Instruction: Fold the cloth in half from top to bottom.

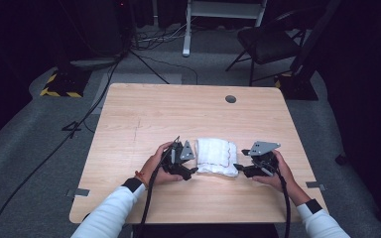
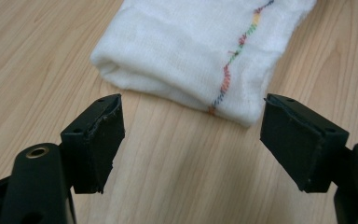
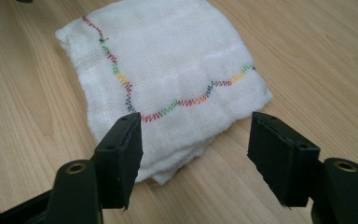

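1. High view: folded white gauze cloth with multicoloured zigzag stitching (image 1: 217, 155) lying flat on light wooden table (image 1: 144, 114), near front edge, between left gripper (image 1: 192, 170) and right gripper (image 1: 238, 167).
2. Left gripper view: black jaws spread wide, nothing between pads; folded edge of cloth (image 2: 200, 51) just beyond tips, not touched.
3. Right gripper view: jaws likewise spread; corner of cloth (image 3: 168, 88) lying under and just ahead of left-hand jaw, with no pinch visible on fabric.
4. Step in hand, as judged: cloth folded into compact rectangle and released on both sides; fold either complete or awaiting one further fold.
5. Next move, if another fold is wanted: lower one gripper to a free edge, slide lower pad beneath all layers, close firmly enough to catch every layer, then lift and carry across to opposite edge.
6. Caution: loose layered edges seen in right gripper view likely to separate if only top layer gets pinched.
7. Otherwise: withdraw both grippers clear of cloth without dragging it.
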### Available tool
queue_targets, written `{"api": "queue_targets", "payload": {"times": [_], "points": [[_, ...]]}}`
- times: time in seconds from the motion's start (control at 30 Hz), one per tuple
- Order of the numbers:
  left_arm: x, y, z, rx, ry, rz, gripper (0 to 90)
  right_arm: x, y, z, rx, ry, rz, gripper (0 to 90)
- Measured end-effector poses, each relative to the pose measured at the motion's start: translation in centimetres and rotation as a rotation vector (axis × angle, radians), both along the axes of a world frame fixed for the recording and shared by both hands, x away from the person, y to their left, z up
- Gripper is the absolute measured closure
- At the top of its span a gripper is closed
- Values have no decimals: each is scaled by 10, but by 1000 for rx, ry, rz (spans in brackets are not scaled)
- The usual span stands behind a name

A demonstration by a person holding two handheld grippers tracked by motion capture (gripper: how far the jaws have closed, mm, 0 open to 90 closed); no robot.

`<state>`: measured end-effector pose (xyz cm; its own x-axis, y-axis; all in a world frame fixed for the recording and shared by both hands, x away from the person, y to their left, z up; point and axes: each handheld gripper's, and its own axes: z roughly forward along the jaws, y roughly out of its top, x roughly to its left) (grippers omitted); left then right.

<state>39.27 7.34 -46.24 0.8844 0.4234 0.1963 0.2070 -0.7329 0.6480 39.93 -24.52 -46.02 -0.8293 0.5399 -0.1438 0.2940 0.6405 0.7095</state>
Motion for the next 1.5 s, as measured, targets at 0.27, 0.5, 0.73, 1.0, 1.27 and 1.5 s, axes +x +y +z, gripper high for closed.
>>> {"api": "queue_targets", "payload": {"times": [0.27,0.5,0.73,1.0,1.27,1.5], "points": [[-9,28,3,3,-16,53,202,-6,-11,3,-4,-8,-21,353],[-18,49,1,20,-14,90,202,-14,-19,5,-24,-40,-42,341],[-28,66,-1,38,-35,133,202,-20,-32,7,-26,-49,-67,328],[-38,82,-6,54,-34,167,202,-27,-46,2,-39,-34,-91,318],[-45,97,-12,61,-26,207,201,-34,-65,-3,-61,-20,-130,297],[-48,114,-17,25,13,232,193,-41,-87,-11,-78,-17,-188,267]]}}
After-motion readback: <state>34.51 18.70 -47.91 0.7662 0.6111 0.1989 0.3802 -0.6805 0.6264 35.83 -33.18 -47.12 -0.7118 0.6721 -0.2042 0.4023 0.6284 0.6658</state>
